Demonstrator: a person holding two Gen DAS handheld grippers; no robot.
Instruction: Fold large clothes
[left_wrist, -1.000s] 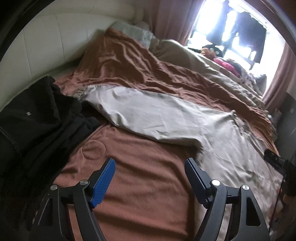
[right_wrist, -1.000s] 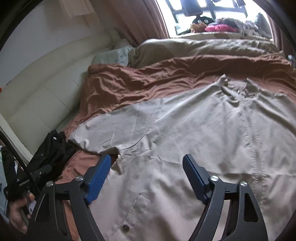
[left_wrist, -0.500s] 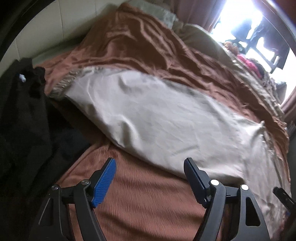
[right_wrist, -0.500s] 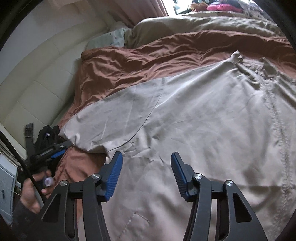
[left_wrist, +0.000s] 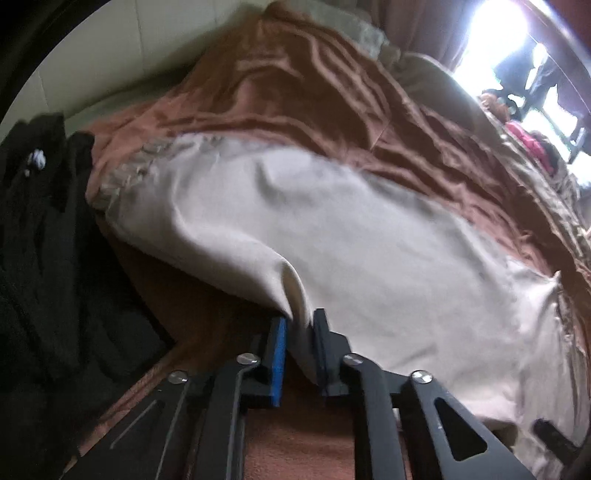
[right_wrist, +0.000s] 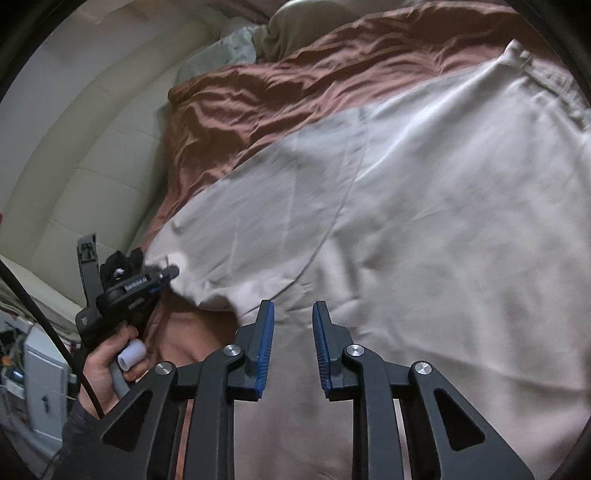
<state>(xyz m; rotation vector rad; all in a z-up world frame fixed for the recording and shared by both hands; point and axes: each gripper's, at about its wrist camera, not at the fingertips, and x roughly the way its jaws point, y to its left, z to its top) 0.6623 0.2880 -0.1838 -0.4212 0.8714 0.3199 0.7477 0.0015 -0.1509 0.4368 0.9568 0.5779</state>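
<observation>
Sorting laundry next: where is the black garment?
In the left wrist view, the black garment lies heaped at the far left on the brown bedspread, beside the beige shirt's sleeve.

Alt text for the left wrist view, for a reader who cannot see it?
The left gripper pinches the lower edge of a beige shirt sleeve spread on a rust-brown bedspread. Black clothing lies piled to the left.

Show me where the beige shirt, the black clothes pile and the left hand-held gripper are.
beige shirt (left_wrist: 369, 236): left wrist view, on the middle of the sleeve.
black clothes pile (left_wrist: 48, 266): left wrist view, on the heap's middle.
left hand-held gripper (left_wrist: 300, 332): left wrist view, between the fingertips, pinching the sleeve's edge.
</observation>
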